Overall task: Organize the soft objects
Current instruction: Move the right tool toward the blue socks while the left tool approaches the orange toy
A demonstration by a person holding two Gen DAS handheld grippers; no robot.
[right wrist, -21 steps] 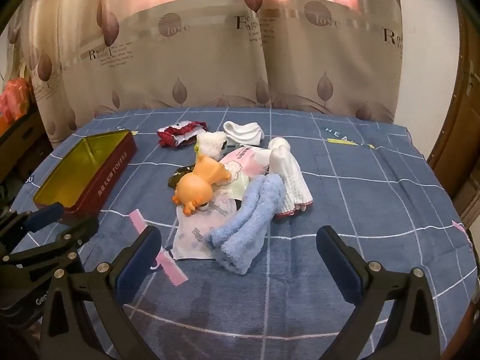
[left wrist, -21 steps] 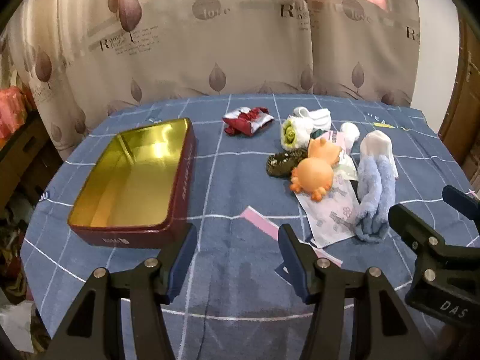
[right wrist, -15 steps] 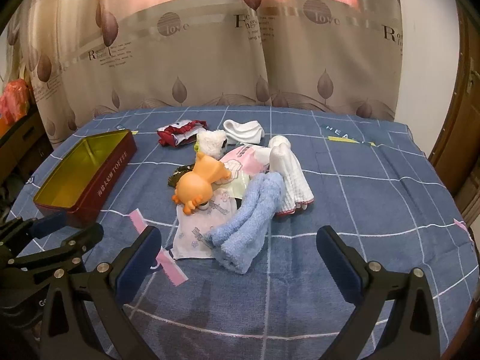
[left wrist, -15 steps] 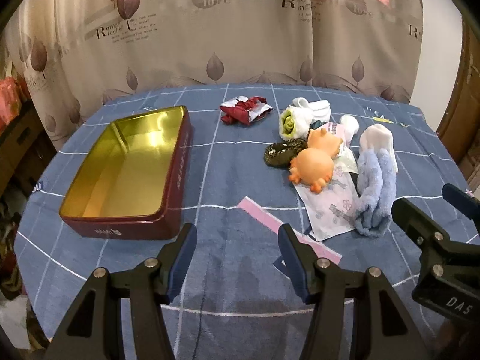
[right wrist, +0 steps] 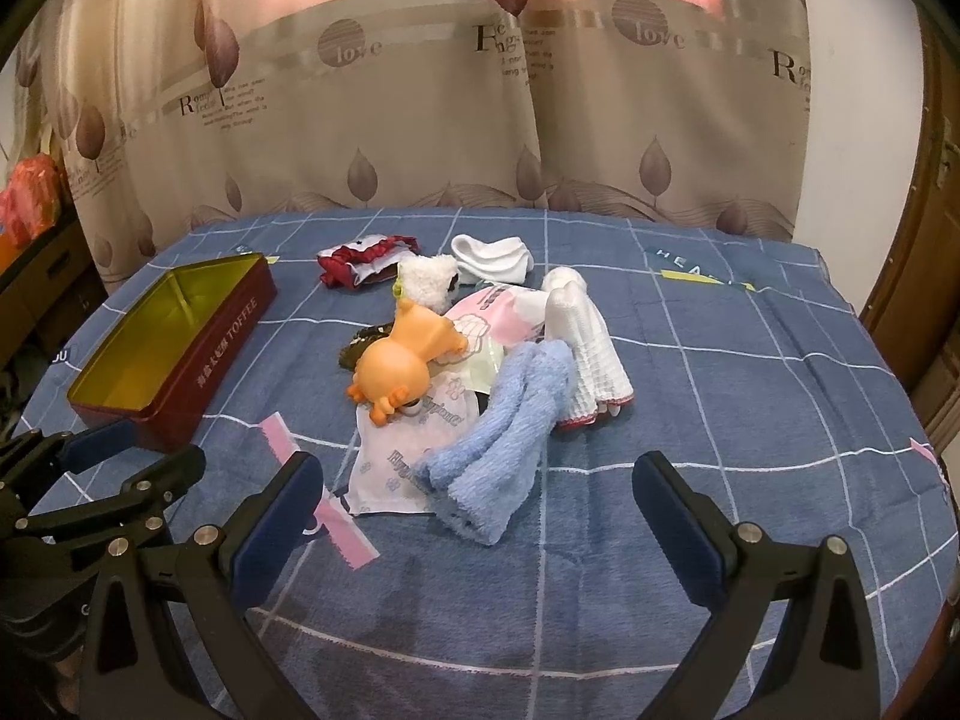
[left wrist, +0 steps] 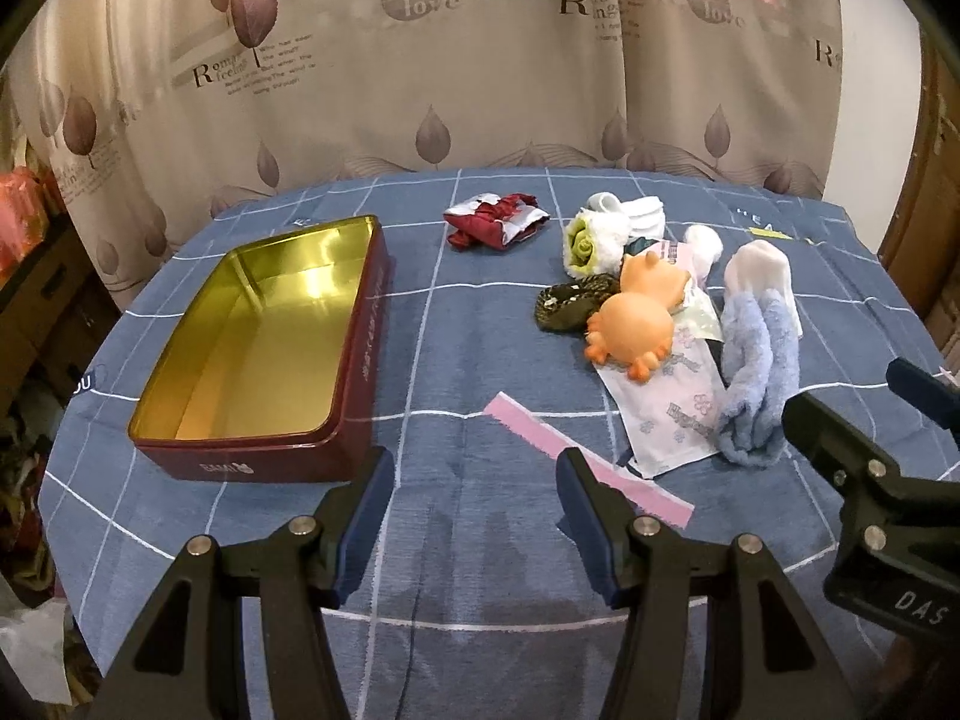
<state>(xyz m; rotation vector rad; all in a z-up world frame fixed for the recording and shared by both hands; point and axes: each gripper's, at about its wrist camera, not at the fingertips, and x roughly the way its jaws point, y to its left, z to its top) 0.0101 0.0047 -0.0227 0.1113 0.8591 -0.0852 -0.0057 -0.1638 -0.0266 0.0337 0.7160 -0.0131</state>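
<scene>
- Beside the open toffee tin (left wrist: 258,354), on its near side, hangs the left gripper (left wrist: 474,486); its jaws stand moderately apart and hold nothing; it touches no object.
- To the right of the tin, well apart from it, lies the heap of soft objects on the blue checked cloth (right wrist: 750,396); the right gripper (right wrist: 474,504) hovers just short of that heap, jaws spread wide and empty.
- Nearest the right gripper is the blue fuzzy sock (right wrist: 510,420), draped over a white printed packet (right wrist: 408,444) and leaning on a white ribbed sock (right wrist: 591,348); an orange squishy toy (right wrist: 402,363) rests on the same packet; farther from the tin's near end sit a red cloth (left wrist: 495,222), a folded white sock (right wrist: 492,258) and a fluffy white roll (left wrist: 591,240).
- The tin holds nothing, so I judge that sorting has not begun.
- Risks, as I judge them: a pinch on the blue sock may catch the packet beneath and drag the toy along; the limp sock could slip from a shallow grip, or trail over the tin's rim when released; the pink strip (left wrist: 576,462) near both grippers could snag; the light tin may slide if nudged.
</scene>
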